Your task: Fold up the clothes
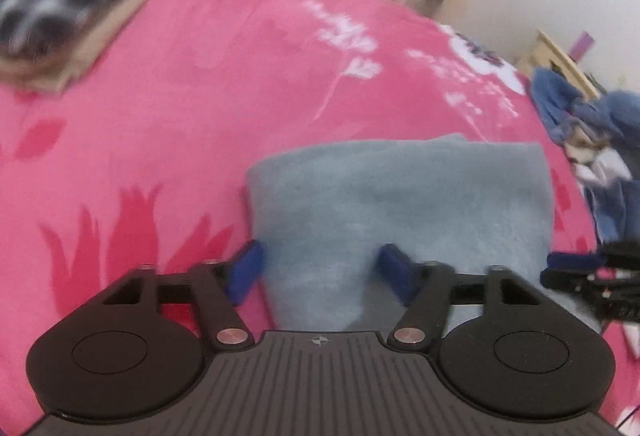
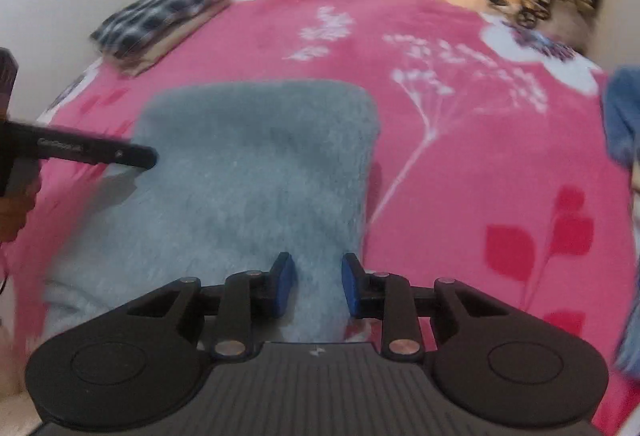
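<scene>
Left wrist view: left gripper (image 1: 320, 272) low over grey-blue towel (image 1: 400, 204), fingers wide apart, holding nothing.
Right gripper (image 2: 316, 284): partly parted over towel's near edge, grip unclear.
Towel: folded on pink bedspread (image 2: 460, 176).
Blurred: checked stack (image 2: 160, 20) at far left corner.

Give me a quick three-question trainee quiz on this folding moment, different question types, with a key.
1. True or false: the left gripper and right gripper both have their jaws apart over the light blue fleece cloth.
2. Multiple choice: what lies at the far left corner of the pink floral bedspread? A) a shoe B) a folded black-and-white checked garment C) a pillow
3. Fill in: the heap of unfolded blue clothes sits at the bedspread's ____ edge, as seen from the left wrist.

Key: 1 true; 2 B; 3 right
</scene>
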